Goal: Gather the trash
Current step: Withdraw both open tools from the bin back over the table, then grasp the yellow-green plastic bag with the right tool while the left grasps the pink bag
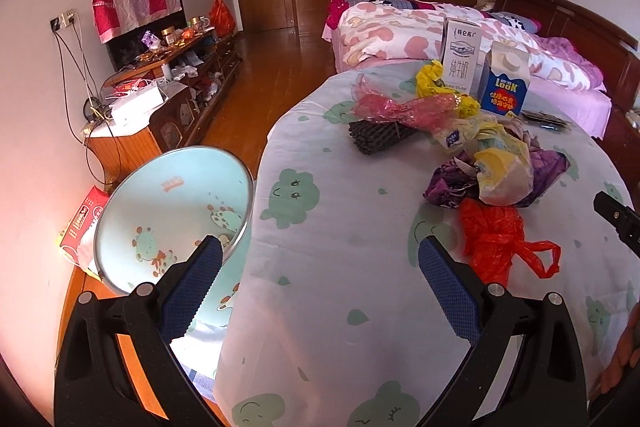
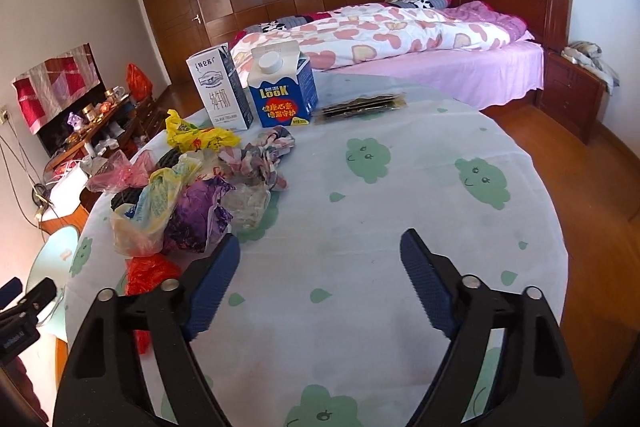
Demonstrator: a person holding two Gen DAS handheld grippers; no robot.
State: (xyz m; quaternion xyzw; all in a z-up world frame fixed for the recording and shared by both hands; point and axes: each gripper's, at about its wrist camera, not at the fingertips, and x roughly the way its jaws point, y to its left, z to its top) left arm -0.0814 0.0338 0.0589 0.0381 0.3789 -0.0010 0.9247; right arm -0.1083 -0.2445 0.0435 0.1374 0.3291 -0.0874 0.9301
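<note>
Trash lies heaped on the far left part of a round table (image 2: 400,187) covered with a pale cloth printed with green cartoon shapes. In the right wrist view the heap holds a yellow plastic bag (image 2: 196,137), a pink bag (image 2: 120,173), a purple bag (image 2: 200,215), a pale printed bag (image 2: 148,223), a knotted patterned cloth (image 2: 268,155) and a crumpled clear wrapper (image 2: 250,203), all touching or overlapping one another. A red plastic bag (image 1: 496,239) lies at the near edge of the heap, just beside the purple one. Behind the heap two cartons stand upright side by side: a white milk carton (image 2: 220,87) and a blue carton (image 2: 284,89) with a round white cap. A flat dark packet (image 2: 360,105) lies just right of the blue carton. A dark ribbed roll (image 1: 380,137) lies under the pink bag in the left wrist view. Beside the table on its left stands a light blue bin (image 1: 172,211) with a metal rim and cartoon prints, its mouth tilted toward the camera. The left gripper (image 1: 320,251) hovers over the table's near edge with its fingers spread wide and nothing between them, the bin just to its left. The right gripper (image 2: 320,245) hangs over bare cloth, also spread wide and holding nothing, with the heap near its left finger. A bed (image 2: 400,39) with a heart-print quilt stands beyond the table.
</note>
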